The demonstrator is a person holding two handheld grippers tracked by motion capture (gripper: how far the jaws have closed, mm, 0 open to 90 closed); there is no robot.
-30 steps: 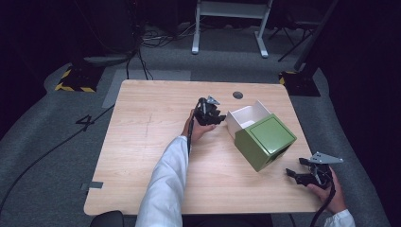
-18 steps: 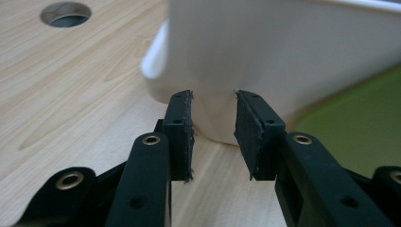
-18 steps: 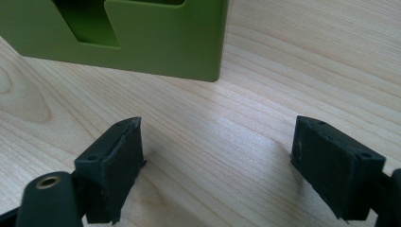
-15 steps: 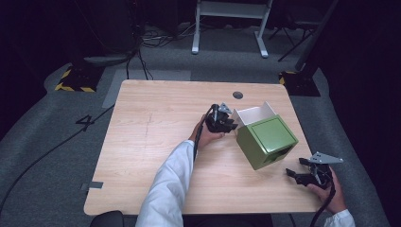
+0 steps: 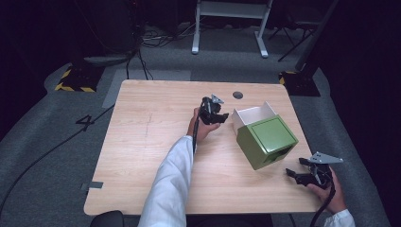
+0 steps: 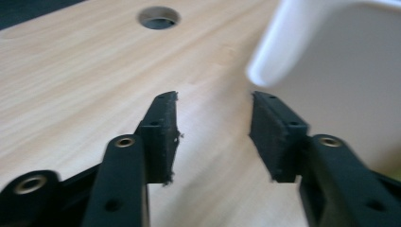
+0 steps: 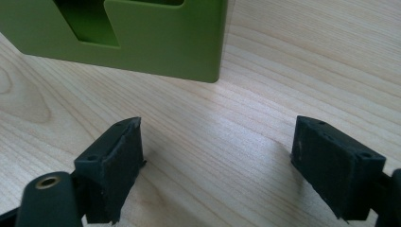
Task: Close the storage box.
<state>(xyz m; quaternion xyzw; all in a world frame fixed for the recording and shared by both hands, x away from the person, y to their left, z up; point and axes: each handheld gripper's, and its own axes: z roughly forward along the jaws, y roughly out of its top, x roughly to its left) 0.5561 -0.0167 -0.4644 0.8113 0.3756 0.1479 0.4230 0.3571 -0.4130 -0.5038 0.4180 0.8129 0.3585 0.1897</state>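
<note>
A green box (image 5: 266,140) lies on the wooden table (image 5: 142,142) at centre right, with a white inner drawer (image 5: 253,116) sticking out of its far end. My left gripper (image 5: 221,117) is open, just left of the white drawer; the left gripper view has the drawer's white corner (image 6: 331,52) close ahead on the right. My right gripper (image 5: 295,174) is open near the table's front right edge, a short way from the green box's cut-out end (image 7: 156,33). Nothing sits between either pair of jaws.
A round cable hole (image 5: 238,95) is in the table's far side, also ahead in the left gripper view (image 6: 158,17). Cables and a white stand's legs (image 5: 227,28) lie on the floor beyond. The table's left half is bare wood.
My left gripper moved right toward the white drawer, then drew back slightly left. The box and the right gripper have stayed in place.
</note>
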